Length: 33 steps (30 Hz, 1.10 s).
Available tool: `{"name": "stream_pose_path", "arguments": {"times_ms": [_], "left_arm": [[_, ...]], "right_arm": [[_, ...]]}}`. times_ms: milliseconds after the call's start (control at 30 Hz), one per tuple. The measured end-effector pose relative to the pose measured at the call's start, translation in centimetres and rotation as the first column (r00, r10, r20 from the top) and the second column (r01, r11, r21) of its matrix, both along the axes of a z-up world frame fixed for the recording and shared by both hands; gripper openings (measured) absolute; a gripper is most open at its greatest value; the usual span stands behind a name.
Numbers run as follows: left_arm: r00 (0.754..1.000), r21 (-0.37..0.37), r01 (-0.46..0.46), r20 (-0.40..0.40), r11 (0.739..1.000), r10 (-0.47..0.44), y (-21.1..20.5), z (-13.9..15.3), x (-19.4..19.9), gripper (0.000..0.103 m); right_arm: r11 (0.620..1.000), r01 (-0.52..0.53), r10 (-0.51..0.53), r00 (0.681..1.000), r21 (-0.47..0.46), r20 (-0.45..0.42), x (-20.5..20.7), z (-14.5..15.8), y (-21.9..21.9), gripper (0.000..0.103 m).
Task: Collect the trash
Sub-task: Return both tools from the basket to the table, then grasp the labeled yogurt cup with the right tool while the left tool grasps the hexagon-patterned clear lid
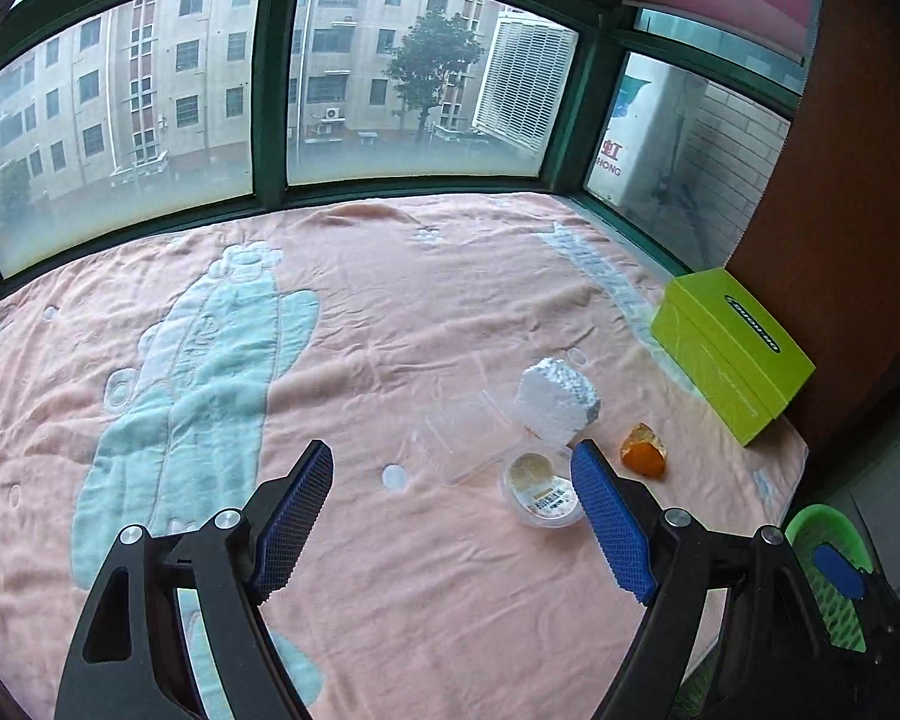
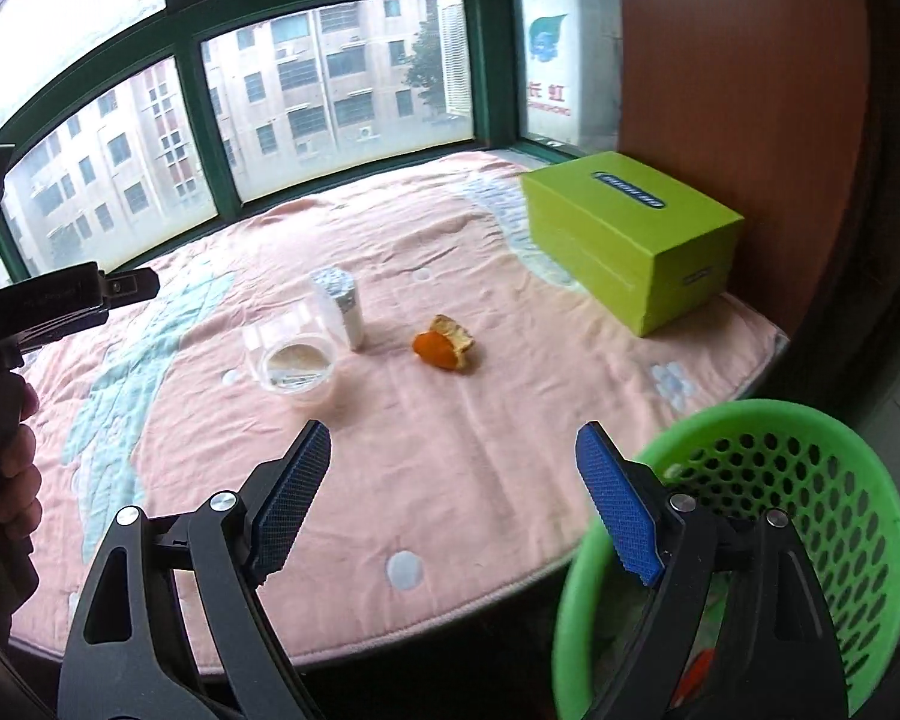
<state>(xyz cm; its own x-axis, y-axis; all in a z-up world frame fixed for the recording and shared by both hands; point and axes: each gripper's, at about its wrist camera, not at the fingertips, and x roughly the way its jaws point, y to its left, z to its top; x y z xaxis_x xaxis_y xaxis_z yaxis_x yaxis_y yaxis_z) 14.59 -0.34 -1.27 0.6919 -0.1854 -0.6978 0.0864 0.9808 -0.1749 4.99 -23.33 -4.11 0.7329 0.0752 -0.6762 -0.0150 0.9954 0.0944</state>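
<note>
trash: four pieces lie together on the pink blanket [image 2: 426,420] toward its right side, none of them held. orange peel [image 2: 444,343] — curled, orange outside and pale inside — sits apart from the others, on the side nearer the lime-green box [image 2: 630,234]. white foam block [image 1: 559,397] stands just beside a clear plastic tray [image 1: 468,432]; a small round clear cup [image 2: 297,367] with a printed label lies on its side touching or just in front of the tray, cannot tell which.

left gripper [image 1: 453,468]: jaws spread wide, blue pads facing each other, nothing between them. in its own view the cup shows just inside the right pad, lying on the blanket beyond it.

right gripper [image 2: 453,450]: also released, nothing between the pads, bare blanket in the gap. its right finger overlaps the rim of the green perforated basket [image 2: 810,480], which stands off the right front corner of the blanket, lower than it. something orange shows at the basket's bottom, too hidden to identify.

in the right wrist view a hand [image 2: 15,468] grips the black handle of the left tool at the left edge.

green-framed windows [image 1: 270,90] run behind the blanket; a brown panel [image 2: 738,60] stands behind the box.
</note>
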Motion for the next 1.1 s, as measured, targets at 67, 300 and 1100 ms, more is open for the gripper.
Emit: {"name": "stream_pose_path", "arguments": {"times_ms": [67, 300, 1100], "left_arm": [[1.000, -0.003, -0.017, -0.007, 1.000, 0.017, 1.0, -0.3, 0.3, 0.079], [0.997, 0.001, -0.065, -0.037, 0.998, 0.065, 3.9, -1.6, 1.3, 0.079], [0.995, 0.059, -0.011, -0.103, 0.998, 0.017, 4.5, -5.4, 5.0, 0.079]], "right_arm": [[0.999, -0.044, 0.045, 0.999, 0.005, -0.017, 1.6, -0.6, 1.6, 0.083], [0.986, -0.164, 0.165, 0.982, 0.017, -0.088, 6.7, -3.2, 6.3, 0.083], [0.983, -0.184, 0.181, 0.963, 0.007, -0.198, 13.5, -7.7, 8.6, 0.066]]}}
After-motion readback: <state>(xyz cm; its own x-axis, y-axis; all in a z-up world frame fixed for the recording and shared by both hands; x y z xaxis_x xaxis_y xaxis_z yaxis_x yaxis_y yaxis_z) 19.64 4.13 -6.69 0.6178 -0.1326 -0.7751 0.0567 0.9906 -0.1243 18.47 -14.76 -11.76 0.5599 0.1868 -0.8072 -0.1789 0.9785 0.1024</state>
